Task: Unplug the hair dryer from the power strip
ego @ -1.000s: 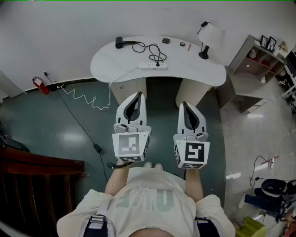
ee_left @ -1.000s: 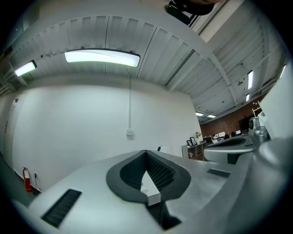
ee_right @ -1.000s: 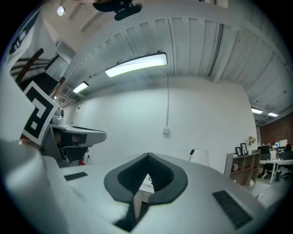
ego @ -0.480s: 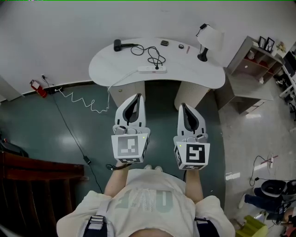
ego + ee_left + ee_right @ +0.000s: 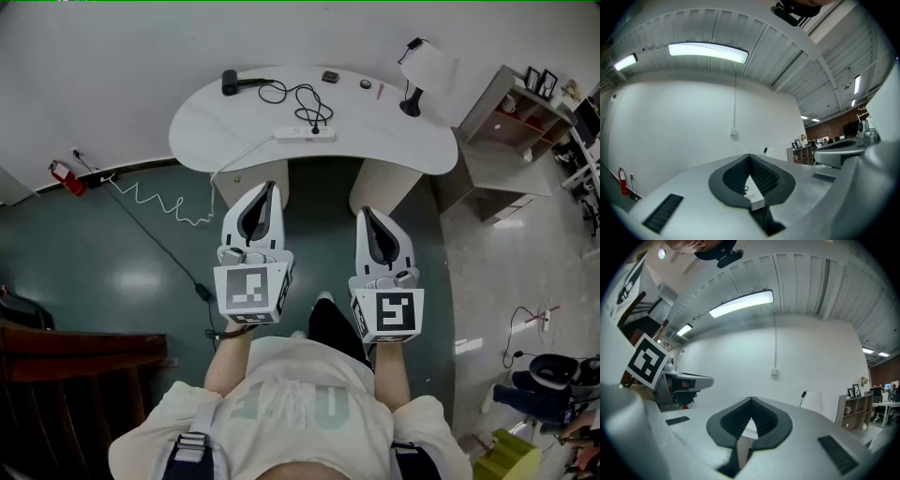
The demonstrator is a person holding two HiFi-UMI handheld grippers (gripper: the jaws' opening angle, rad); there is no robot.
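Observation:
A black hair dryer (image 5: 232, 82) lies at the far left of the white curved table (image 5: 403, 141). Its black cord (image 5: 302, 99) loops across the top to a white power strip (image 5: 305, 135) near the front edge. Both grippers are held level over the floor, short of the table and apart from everything on it. My left gripper (image 5: 269, 187) is shut and empty; in the left gripper view (image 5: 750, 156) its pads meet, with the table edge (image 5: 754, 199) showing beyond. My right gripper (image 5: 364, 214) (image 5: 751, 400) is likewise shut with nothing in it.
A lamp with a white shade (image 5: 424, 70) stands at the table's right end, with small items (image 5: 330, 77) near the back. A shelf unit (image 5: 511, 141) is at the right. A coiled white cable (image 5: 159, 199) crosses the floor toward a red fire extinguisher (image 5: 62, 175).
Both grippers have moved forward toward the table, staying shut. The person has stepped forward, one leg now showing between the grippers.

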